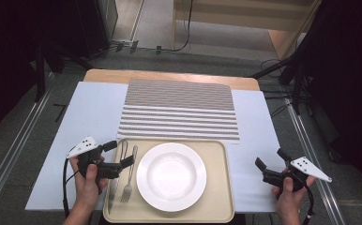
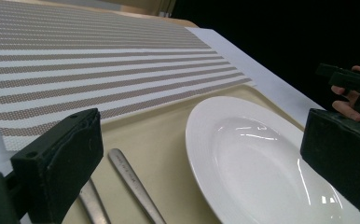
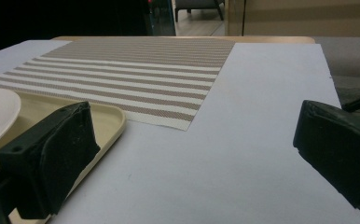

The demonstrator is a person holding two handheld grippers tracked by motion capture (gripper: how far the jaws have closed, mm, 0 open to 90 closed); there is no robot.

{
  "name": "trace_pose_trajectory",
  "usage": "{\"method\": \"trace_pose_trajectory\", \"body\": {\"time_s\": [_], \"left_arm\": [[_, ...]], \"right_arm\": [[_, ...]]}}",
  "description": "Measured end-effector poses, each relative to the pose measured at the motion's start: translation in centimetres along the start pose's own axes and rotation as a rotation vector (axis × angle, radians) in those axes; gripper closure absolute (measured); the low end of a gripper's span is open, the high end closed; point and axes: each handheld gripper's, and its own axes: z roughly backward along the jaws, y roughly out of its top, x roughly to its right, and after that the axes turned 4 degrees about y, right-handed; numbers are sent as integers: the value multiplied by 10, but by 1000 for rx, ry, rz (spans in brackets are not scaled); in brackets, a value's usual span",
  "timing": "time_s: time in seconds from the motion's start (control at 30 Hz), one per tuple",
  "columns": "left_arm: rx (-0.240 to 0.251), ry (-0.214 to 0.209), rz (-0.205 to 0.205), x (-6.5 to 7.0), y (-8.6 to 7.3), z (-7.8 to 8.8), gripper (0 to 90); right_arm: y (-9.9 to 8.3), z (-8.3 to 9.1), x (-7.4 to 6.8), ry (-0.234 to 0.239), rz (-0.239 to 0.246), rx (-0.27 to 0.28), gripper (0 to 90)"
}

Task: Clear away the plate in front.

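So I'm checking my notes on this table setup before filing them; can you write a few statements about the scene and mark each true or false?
1. The white plate sits on the beige tray. True.
2. The fork lies to the right of the plate. False: it lies to its left in the high view, beside the knife.
3. The left tool is open, with nothing between its jaws. True.
4. The striped placemat lies on top of the tray. False: it lies on the table beyond the tray.
5. The right tool grips the plate. False: it is open, off the tray's right side over the white sheet.
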Motion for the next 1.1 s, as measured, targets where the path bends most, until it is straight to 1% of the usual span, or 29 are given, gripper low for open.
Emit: {"method": "trace_pose_trajectory", "body": {"time_s": [0.23,0.3,0.47,0.67,0.8,0.97,1.1], "left_arm": [[25,21,-43,-6,-5,12,0],[34,30,-47,-9,-6,16,0],[50,45,-44,-15,-9,24,0],[71,79,-81,-21,-14,35,0],[75,99,-81,-27,-17,42,0],[85,127,-91,-34,-19,50,0],[90,139,-91,-40,-21,55,0]], "right_arm": [[0,0,0,-1,-3,-3,0],[0,0,-1,-1,-3,-2,0],[-1,-1,-1,-1,-1,-3,0],[-1,-1,-1,-2,1,-4,0],[-1,-1,-1,0,4,-7,0],[-2,-2,-1,3,4,-7,0],[-2,-2,-2,2,14,-9,0]]}}
